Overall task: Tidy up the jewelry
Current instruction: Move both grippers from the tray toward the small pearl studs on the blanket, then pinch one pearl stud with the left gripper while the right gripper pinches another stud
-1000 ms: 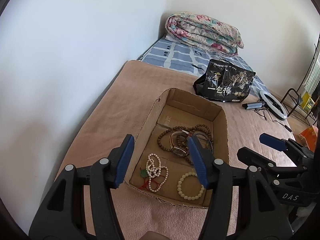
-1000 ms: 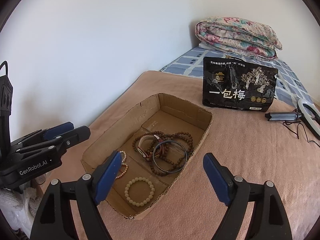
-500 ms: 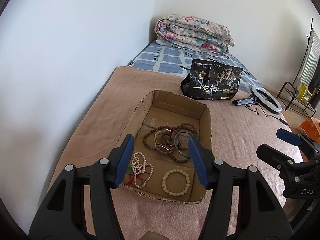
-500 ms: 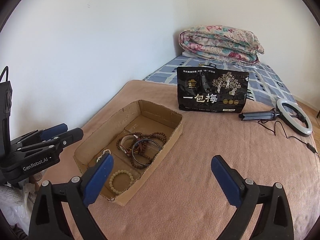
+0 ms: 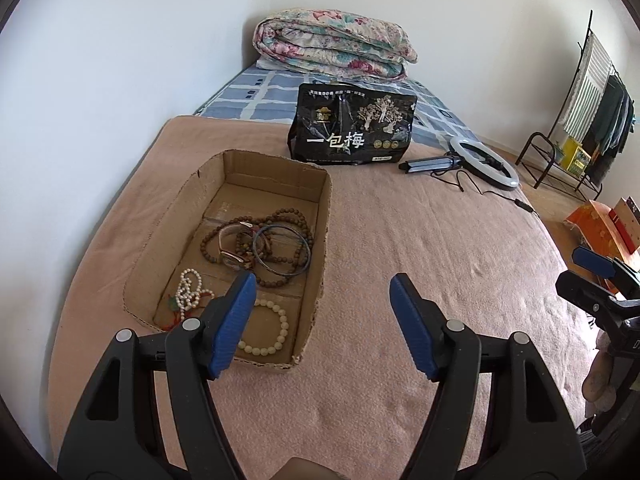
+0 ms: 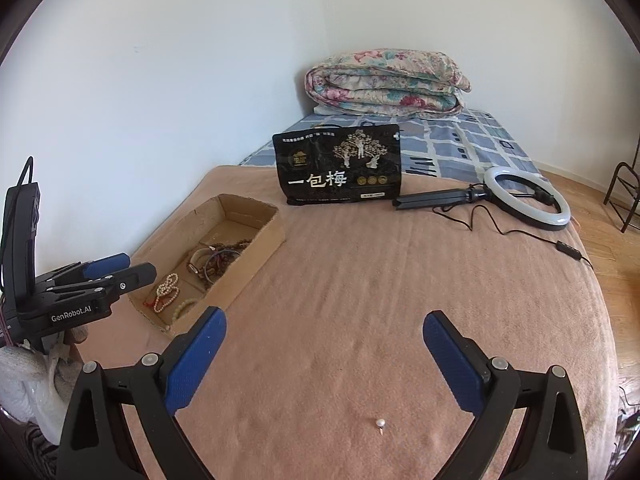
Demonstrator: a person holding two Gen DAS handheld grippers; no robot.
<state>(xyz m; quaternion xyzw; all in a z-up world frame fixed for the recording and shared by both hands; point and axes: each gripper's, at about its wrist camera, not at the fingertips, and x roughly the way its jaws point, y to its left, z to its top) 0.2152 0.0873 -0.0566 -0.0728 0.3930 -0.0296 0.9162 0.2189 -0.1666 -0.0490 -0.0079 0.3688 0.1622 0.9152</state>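
On the pink blanket (image 5: 400,240) of the bed, an open cardboard box (image 5: 324,216) is seen, and the jewelry is kept inside it: a string of white pearls (image 5: 188,292) at the near left corner, a cream bead bracelet (image 5: 276,336) beside it, and further back a tangle of brown wooden beads (image 5: 296,220), a watch (image 5: 232,258) and a dark bangle (image 5: 306,248). How the brown strands are wound together cannot be made out. A small pearl earring (image 6: 380,423) is lying alone on the blanket, well apart from the box, near the right gripper (image 6: 324,360). Behind the box a black printed bag (image 5: 352,128) is standing, and a ring light (image 6: 526,198) is lying beside it. The left gripper (image 5: 322,320) is pointed downward over the near right corner of the box; its jaws are opening and nothing is between them. Part of the cream bracelet is hidden by its left finger. The jaws of the right gripper are held wide over bare blanket, with nothing gripped. The hands are mostly cut off by the picture edges.
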